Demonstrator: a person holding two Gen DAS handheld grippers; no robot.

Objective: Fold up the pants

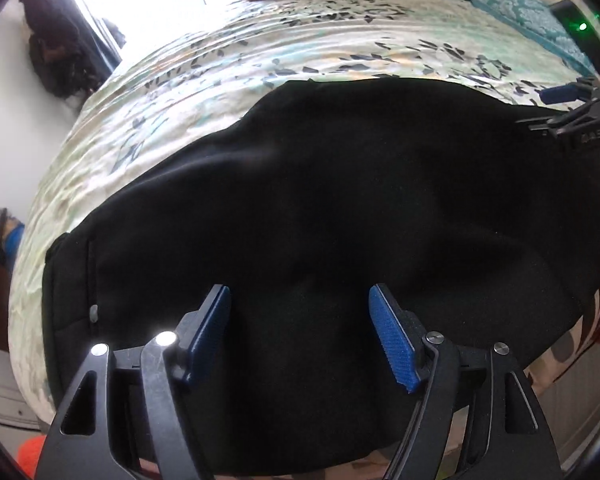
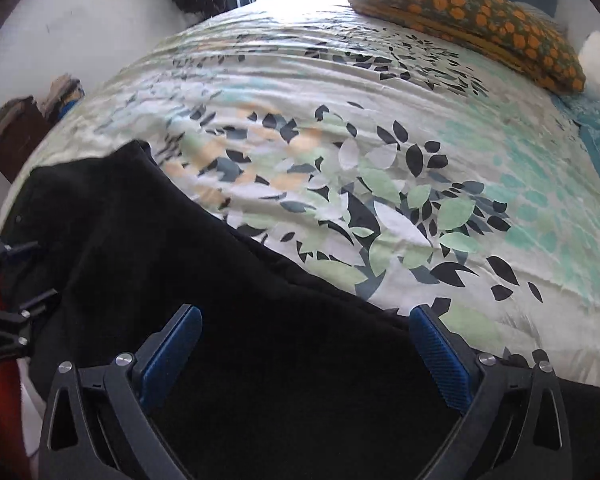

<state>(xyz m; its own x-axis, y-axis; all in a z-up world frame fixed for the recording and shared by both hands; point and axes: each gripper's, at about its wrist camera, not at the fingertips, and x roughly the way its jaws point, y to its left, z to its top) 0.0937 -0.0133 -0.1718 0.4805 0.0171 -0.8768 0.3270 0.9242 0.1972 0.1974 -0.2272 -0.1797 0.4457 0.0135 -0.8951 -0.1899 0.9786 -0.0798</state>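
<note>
Black pants (image 1: 320, 184) lie spread across the near part of a bed, their edge running diagonally in the right wrist view (image 2: 120, 240). My left gripper (image 1: 300, 298) points down over the pants near their waist end; its blue pads (image 1: 392, 340) stand wide apart with only flat fabric beneath them. My right gripper (image 2: 306, 314) hovers open over the pants near their far edge, nothing pinched. Each gripper also shows in the other's view: the right gripper (image 1: 572, 120) at the right edge, the left gripper (image 2: 8, 280) at the left edge.
The bed sheet (image 1: 260, 60) has a leaf print and lies bare beyond the pants (image 2: 380, 160). An orange-flowered pillow (image 2: 460, 12) and teal cloth (image 1: 520, 8) lie at the head. A dark bag (image 1: 56, 52) sits on the floor, and brown furniture (image 2: 16, 132) stands at the left.
</note>
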